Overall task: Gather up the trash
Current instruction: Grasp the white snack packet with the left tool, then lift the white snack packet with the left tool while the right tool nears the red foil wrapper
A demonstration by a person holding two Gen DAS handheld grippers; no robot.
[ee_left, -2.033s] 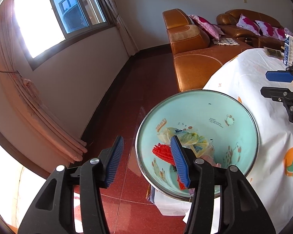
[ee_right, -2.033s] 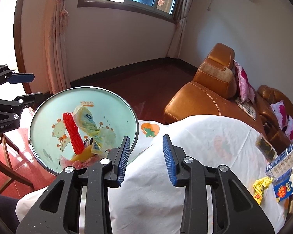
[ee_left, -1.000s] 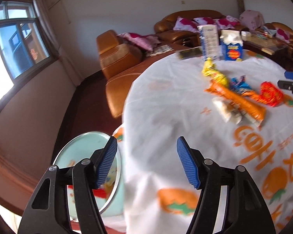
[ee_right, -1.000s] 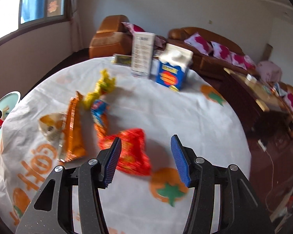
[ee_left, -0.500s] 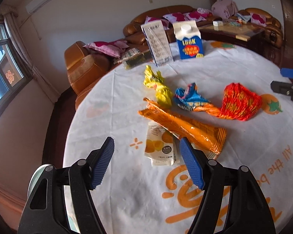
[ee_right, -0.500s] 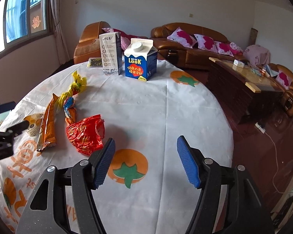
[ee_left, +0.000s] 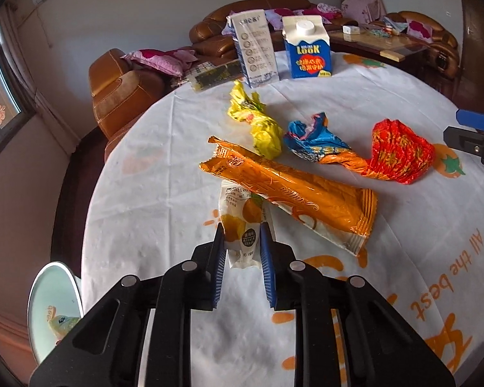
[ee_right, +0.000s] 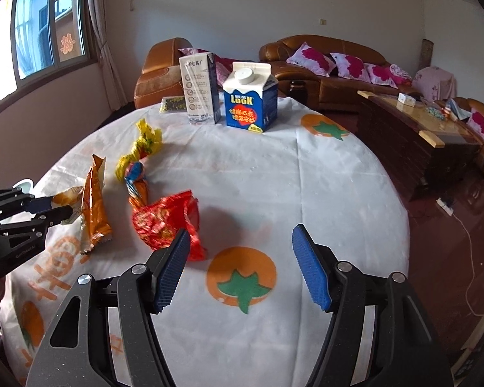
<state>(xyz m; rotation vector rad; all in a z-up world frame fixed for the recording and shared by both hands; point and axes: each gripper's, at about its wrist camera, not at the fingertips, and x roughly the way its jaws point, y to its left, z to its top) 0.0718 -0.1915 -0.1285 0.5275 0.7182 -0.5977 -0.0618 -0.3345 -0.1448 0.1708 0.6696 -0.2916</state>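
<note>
Left wrist view: the left hand-held gripper [ee_left: 242,251] has swung away from the teal trash bowl [ee_left: 53,306], which now sits at the lower left edge of the frame, and has come over the surface [ee_left: 164,161]. Its jaws stood wide a moment ago and are closing now. The small white and orange wrapper [ee_left: 242,222] lies between the blue pads, near the bottom middle, and the pads look to be just touching its sides. Its far end is tucked under the long orange wrapper [ee_left: 293,193]. Behind these lie a yellow wrapper [ee_left: 261,122], a blue wrapper [ee_left: 309,138] and a red wrapper [ee_left: 400,151]. So the next piece of trash is almost caught.

Right wrist view: the right hand-held gripper [ee_right: 242,267] has turned toward the surface too and now hangs over it with its jaws wide apart and nothing in them. The red wrapper [ee_right: 164,219] lies just past its left pad, near the middle left of the frame. I think it will be picked next. Two cartons, one white and grey [ee_right: 200,90] and one blue [ee_right: 251,100], stand at the far side.
</note>
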